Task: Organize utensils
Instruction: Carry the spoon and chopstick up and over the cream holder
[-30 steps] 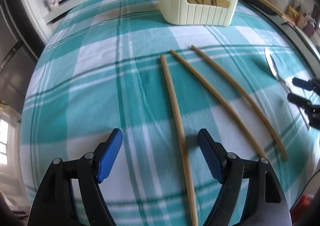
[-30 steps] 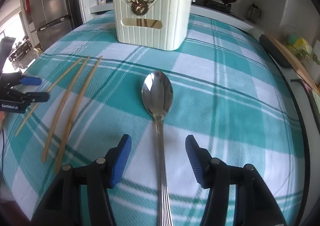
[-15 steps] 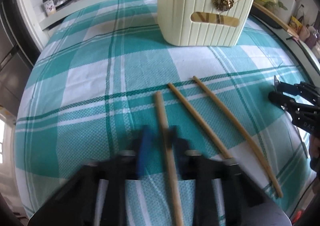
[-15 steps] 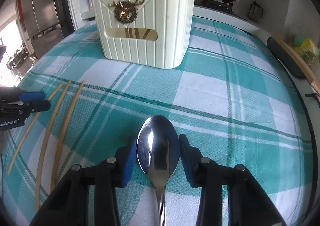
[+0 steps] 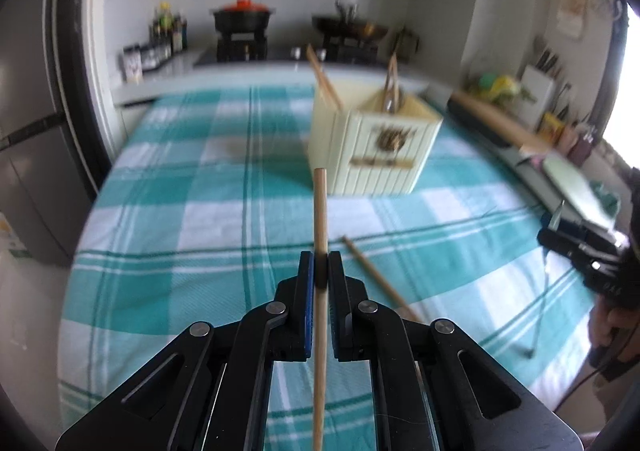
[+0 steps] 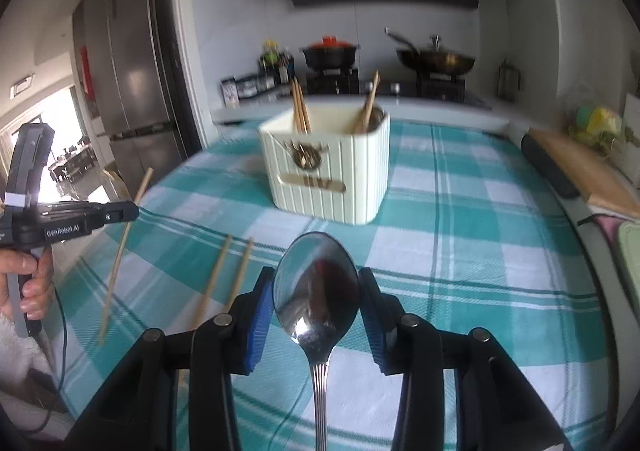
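My left gripper (image 5: 319,263) is shut on a wooden chopstick (image 5: 320,211) and holds it raised above the teal checked cloth, pointing toward the cream utensil holder (image 5: 372,151). My right gripper (image 6: 316,291) is shut on the bowl of a steel spoon (image 6: 316,283), lifted off the table, with the holder (image 6: 328,171) straight ahead. The holder has chopsticks (image 6: 300,107) and a spoon standing in it. Two more chopsticks (image 6: 228,271) lie on the cloth. The left gripper with its chopstick (image 6: 124,239) shows at the left of the right wrist view.
The table edge runs along the left and right. A kitchen counter behind carries a black pot (image 6: 330,53), a wok (image 6: 436,61) and bottles (image 5: 166,33). A wooden board (image 6: 580,167) and a knife block (image 5: 540,79) stand at the right.
Both grippers closed on their utensils and lifted them off the cloth. The views rose and tilted up toward the holder and kitchen.
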Motion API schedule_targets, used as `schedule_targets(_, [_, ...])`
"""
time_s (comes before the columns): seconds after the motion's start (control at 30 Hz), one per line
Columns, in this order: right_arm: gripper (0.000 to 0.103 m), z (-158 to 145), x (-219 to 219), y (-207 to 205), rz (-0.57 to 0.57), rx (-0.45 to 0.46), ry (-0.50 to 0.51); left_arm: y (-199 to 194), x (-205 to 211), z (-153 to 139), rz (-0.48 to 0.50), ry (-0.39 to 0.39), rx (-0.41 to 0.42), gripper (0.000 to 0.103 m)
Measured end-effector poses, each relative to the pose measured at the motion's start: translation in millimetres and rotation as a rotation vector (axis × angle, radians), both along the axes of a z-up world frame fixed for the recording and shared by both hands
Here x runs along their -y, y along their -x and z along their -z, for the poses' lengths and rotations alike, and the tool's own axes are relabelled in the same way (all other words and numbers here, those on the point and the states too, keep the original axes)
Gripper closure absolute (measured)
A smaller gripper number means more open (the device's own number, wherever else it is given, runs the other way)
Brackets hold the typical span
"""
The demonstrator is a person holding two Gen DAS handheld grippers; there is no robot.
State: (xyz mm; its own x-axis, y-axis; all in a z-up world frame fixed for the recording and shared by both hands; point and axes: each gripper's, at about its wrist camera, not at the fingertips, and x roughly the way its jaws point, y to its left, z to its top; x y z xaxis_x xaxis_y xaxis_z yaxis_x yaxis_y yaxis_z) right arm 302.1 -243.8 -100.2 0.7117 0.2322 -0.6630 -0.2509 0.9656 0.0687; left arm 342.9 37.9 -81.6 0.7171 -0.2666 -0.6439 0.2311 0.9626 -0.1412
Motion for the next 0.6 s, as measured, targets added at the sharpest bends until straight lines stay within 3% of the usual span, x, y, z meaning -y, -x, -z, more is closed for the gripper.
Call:
schedule_targets(0.33, [0.062,-42,1,13,0.002,0.092,-0.039,16,-11,-43,-0.012,0.093,0.1,0.098])
schedule_targets(0.47, [0.062,-62,5,-9,0.007,0.115,-0.065,3,-10,-58,0.001,0.119,0.111,0.098])
schedule_targets(0.6, [0.062,-92,9,-49,0.004,0.139,-0.097,-19,-5,-94,0.036,0.132,0.141,0.098])
